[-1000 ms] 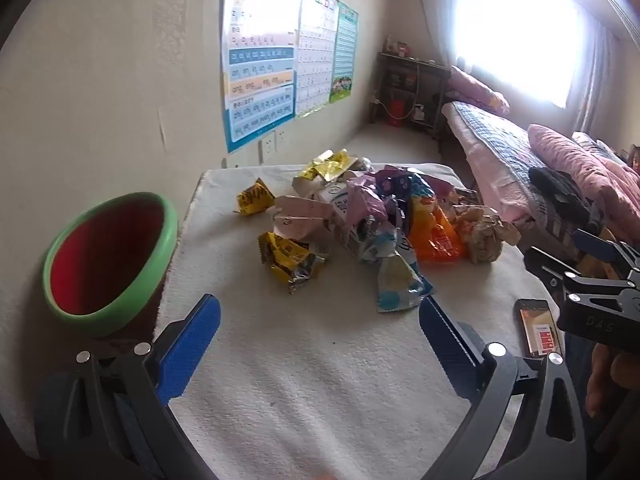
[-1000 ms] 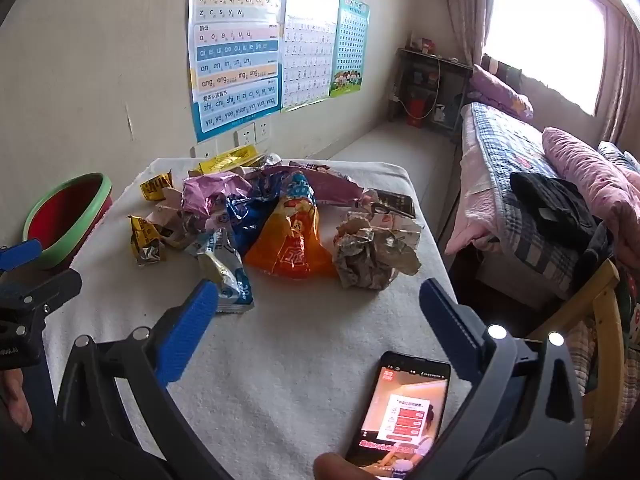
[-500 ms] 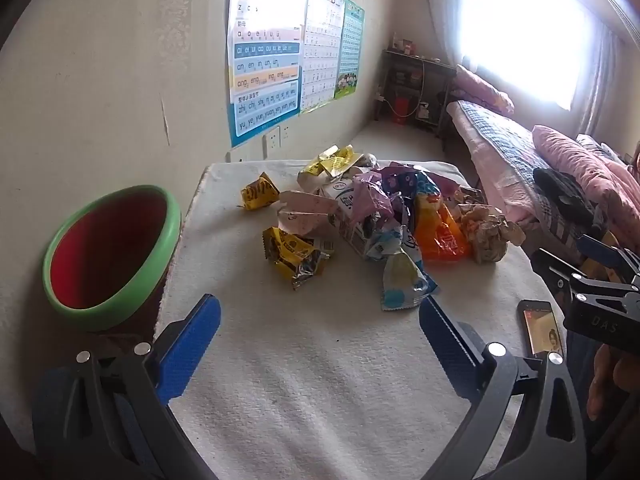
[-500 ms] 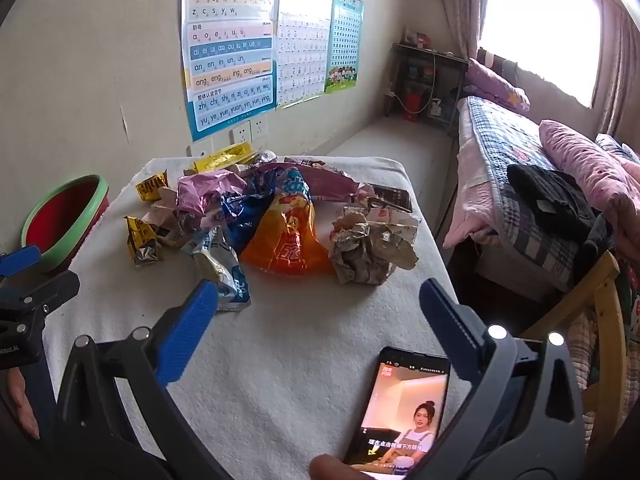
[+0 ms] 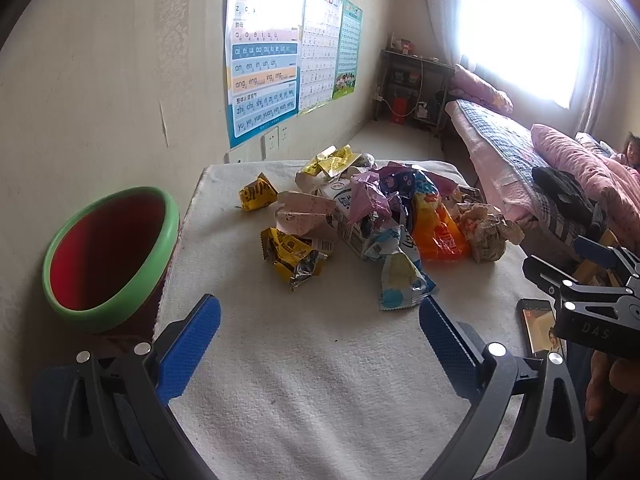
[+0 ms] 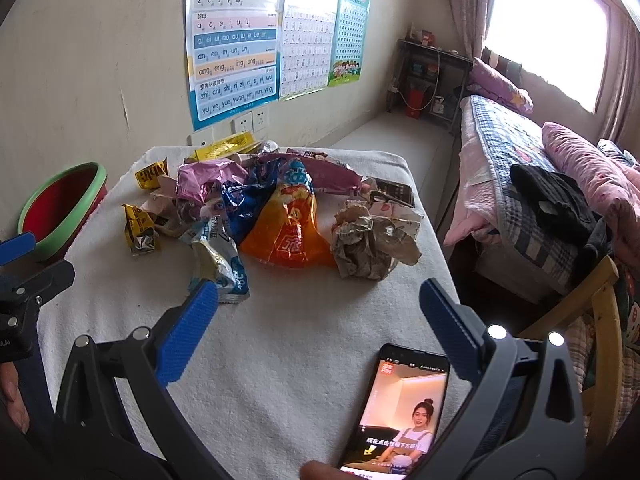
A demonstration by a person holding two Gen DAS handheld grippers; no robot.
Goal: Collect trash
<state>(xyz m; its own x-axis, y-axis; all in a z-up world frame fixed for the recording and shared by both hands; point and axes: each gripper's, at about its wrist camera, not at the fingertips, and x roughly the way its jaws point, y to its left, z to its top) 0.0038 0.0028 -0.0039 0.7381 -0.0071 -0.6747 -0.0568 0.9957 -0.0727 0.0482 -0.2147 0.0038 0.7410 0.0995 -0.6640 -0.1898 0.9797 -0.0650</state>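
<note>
From the left wrist, the left gripper hovers wide-jawed and empty over the white towel-covered table, short of the heap of crumpled snack wrappers, the green-rimmed red bin at left; from the right wrist, the right gripper gapes likewise before that heap, beside a lit black smartphone.

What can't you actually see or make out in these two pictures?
- Bin bottom: left view, its own wall hides it.
- Wrappers under the pile: both views, covered by upper wrappers.
- Phone lower end: right view, cut by the frame edge.
- Outside the window: overexposed.
</note>
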